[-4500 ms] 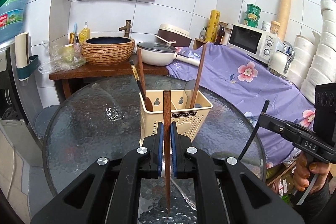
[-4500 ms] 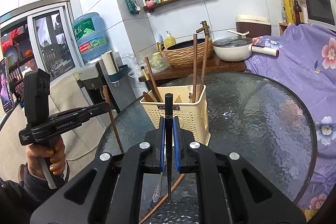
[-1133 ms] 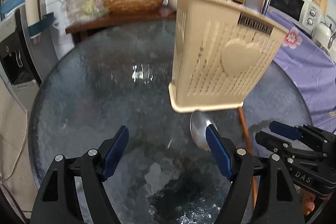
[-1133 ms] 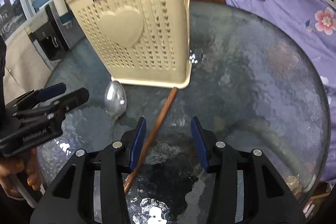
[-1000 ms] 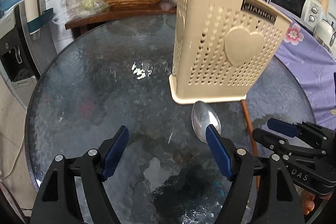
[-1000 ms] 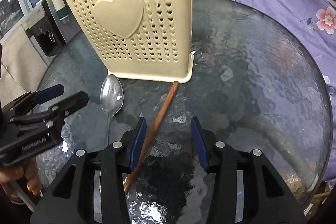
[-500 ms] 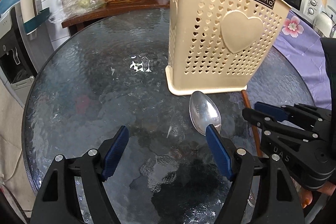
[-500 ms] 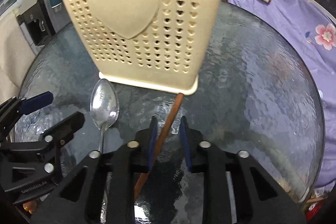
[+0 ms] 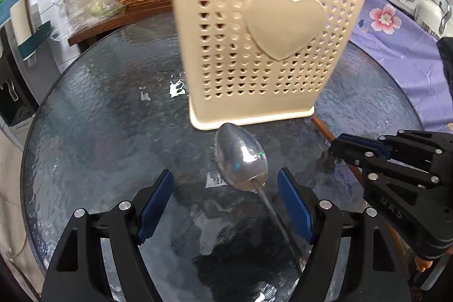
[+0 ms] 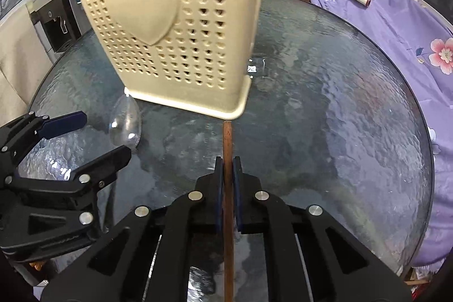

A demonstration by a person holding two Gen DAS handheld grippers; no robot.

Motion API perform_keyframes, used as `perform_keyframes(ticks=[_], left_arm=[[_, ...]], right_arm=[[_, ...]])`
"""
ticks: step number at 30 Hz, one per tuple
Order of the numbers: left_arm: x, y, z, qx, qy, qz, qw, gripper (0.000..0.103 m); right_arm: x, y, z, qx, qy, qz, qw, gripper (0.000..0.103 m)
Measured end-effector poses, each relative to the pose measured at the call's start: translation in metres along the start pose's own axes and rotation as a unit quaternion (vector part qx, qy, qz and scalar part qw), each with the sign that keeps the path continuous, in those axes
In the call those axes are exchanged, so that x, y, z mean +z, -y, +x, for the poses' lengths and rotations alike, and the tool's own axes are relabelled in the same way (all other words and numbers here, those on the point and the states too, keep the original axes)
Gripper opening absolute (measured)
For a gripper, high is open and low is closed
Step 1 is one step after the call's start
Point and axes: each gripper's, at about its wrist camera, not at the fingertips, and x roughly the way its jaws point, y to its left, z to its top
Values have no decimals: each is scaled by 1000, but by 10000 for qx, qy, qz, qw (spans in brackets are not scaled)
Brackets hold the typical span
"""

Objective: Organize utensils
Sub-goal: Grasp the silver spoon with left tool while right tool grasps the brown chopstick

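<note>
Right tongs (image 10: 225,188) clamped on chopstick (image 10: 227,140); left tongs (image 9: 225,205) wide apart, low astride spoon (image 9: 242,157).

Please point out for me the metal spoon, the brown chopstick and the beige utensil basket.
spoon (image 9: 240,157): left wrist view, on the middle of its bowl.
chopstick (image 10: 227,140): right wrist view, on the bare shaft just ahead of the closed fingers.
basket (image 9: 283,21): left wrist view, on the raised heart of its front wall.

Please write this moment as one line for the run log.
left gripper: open over spoon | right gripper: shut on chopstick | caddy: upright
</note>
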Motion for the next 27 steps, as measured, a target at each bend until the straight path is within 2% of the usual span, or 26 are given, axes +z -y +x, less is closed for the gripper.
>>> perform_keyframes(ticks=[5,10,17,19,21,27], left_arm=[[6,11,11,182,-94,121,9997,74],[12,13,15,319,-114,-22,9994,72],[16,27,14,301,-75,85,9995,45],[15,32,13,263,-26,285,9992,38],[13,39,12,241,-16,453,9987,38],[7,36,7,-327,-185,759,9964,37]], right_arm=[[0,10,1,9,9,29,10000,7],[-2,8,0,-9,27,28,10000,7],[-2,11,0,31,31,33,10000,8],[-3,10,-1,34,24,27,10000,8],[-4,12,-1,66,11,46,10000,8],[-3,19,-1,229,-76,147,9996,7]])
